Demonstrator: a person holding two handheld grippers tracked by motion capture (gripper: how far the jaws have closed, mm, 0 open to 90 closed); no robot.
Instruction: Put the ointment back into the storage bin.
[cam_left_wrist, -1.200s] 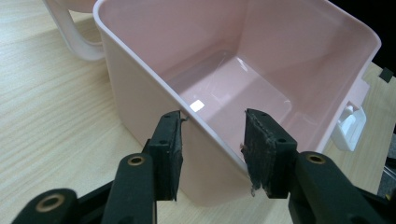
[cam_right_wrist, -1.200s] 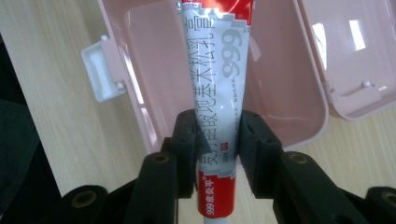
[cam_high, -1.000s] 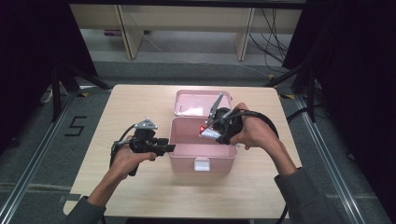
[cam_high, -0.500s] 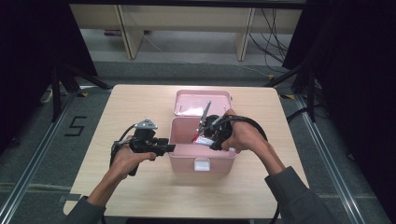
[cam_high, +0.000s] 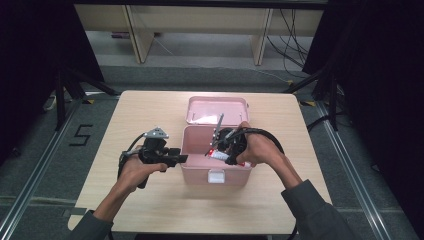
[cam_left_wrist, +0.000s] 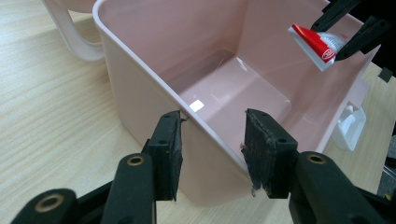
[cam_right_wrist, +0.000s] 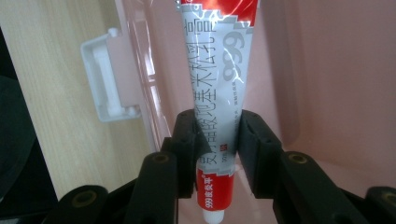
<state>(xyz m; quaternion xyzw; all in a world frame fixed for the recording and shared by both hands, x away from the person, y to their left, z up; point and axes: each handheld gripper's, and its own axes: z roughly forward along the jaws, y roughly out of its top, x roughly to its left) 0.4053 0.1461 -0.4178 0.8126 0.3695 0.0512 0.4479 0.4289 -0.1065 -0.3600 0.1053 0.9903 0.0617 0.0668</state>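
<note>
1. right gripper view: right tongs (cam_right_wrist: 215, 135) clenched on red/white tube (cam_right_wrist: 217, 88), held over pink box (cam_right_wrist: 327, 84) interior.
2. left tongs (cam_left_wrist: 212, 140) straddle box's near wall, pads apart, not pressing.
3. box on desk (cam_high: 150, 210), lid open.

The ointment tube (cam_right_wrist: 215, 88) runs off the top edge of the right gripper view, so its crimped end is cut off, and its small print is too fine to read. In the high view, the right hand (cam_high: 260, 150) hides the pink box's (cam_high: 197, 172) right wall and part of its interior.
</note>
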